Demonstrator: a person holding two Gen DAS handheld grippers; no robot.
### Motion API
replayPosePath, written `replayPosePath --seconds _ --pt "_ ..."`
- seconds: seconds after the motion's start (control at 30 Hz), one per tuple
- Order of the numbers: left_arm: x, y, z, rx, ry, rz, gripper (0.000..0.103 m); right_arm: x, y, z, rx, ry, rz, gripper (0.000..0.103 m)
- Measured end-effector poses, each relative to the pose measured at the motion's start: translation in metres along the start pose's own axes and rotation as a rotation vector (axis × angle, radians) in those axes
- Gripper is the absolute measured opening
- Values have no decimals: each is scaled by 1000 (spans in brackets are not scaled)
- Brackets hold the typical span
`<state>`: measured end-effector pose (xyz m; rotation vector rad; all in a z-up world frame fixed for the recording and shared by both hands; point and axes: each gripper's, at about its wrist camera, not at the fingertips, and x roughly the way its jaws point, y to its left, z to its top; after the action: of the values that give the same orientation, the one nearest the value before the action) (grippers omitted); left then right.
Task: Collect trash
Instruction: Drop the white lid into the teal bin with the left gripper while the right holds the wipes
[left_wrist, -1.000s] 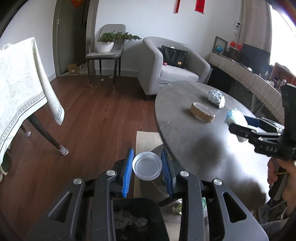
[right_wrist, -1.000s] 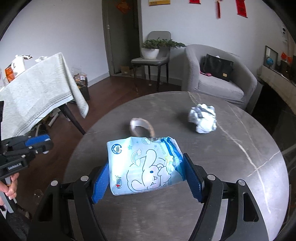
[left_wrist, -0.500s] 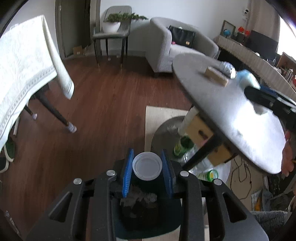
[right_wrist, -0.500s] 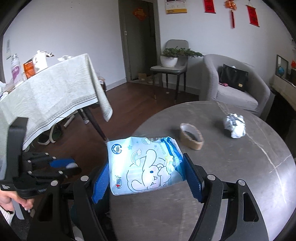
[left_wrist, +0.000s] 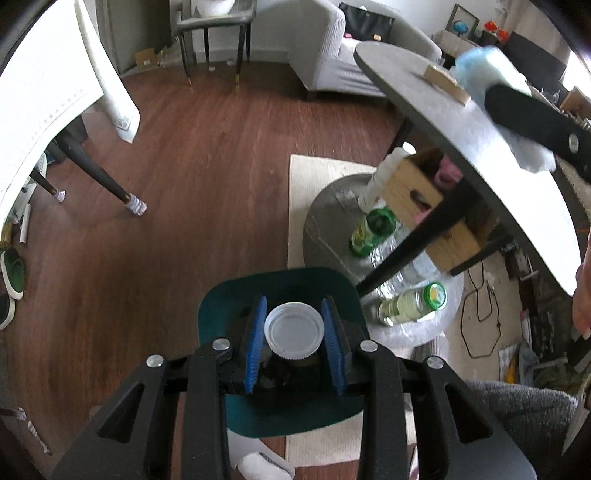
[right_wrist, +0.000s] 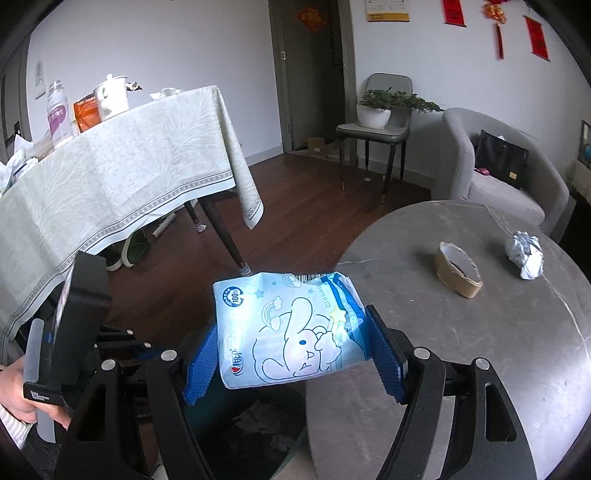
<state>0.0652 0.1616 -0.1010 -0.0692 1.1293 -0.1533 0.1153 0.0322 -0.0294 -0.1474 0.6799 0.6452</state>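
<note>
My left gripper (left_wrist: 294, 334) is shut on a white plastic lid (left_wrist: 294, 334) and holds it right over the open dark green trash bin (left_wrist: 218, 310) on the floor. My right gripper (right_wrist: 291, 343) is shut on a light blue tissue pack (right_wrist: 291, 332) with a cartoon rabbit, held past the left edge of the round grey table (right_wrist: 517, 314), above the bin (right_wrist: 236, 413). That pack also shows in the left wrist view (left_wrist: 491, 70). A brown tape roll (right_wrist: 458, 273) and a crumpled paper ball (right_wrist: 526, 253) lie on the table.
A table with a white cloth (right_wrist: 110, 173) stands at the left. A low shelf under the round table holds bottles (left_wrist: 369, 229) and a wooden box (left_wrist: 424, 195). A chair with a plant (right_wrist: 376, 118) and a grey armchair (right_wrist: 509, 170) stand behind.
My left gripper moved with the lid off the table's side and down over the bin. My right gripper carried the tissue pack left, off the table edge toward the bin.
</note>
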Motion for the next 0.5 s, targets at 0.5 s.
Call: replayPosePath --seconds 0.5 --pt "-35 34 -5 -38 -104 -10 58 29 34 6 -20 35 51 74"
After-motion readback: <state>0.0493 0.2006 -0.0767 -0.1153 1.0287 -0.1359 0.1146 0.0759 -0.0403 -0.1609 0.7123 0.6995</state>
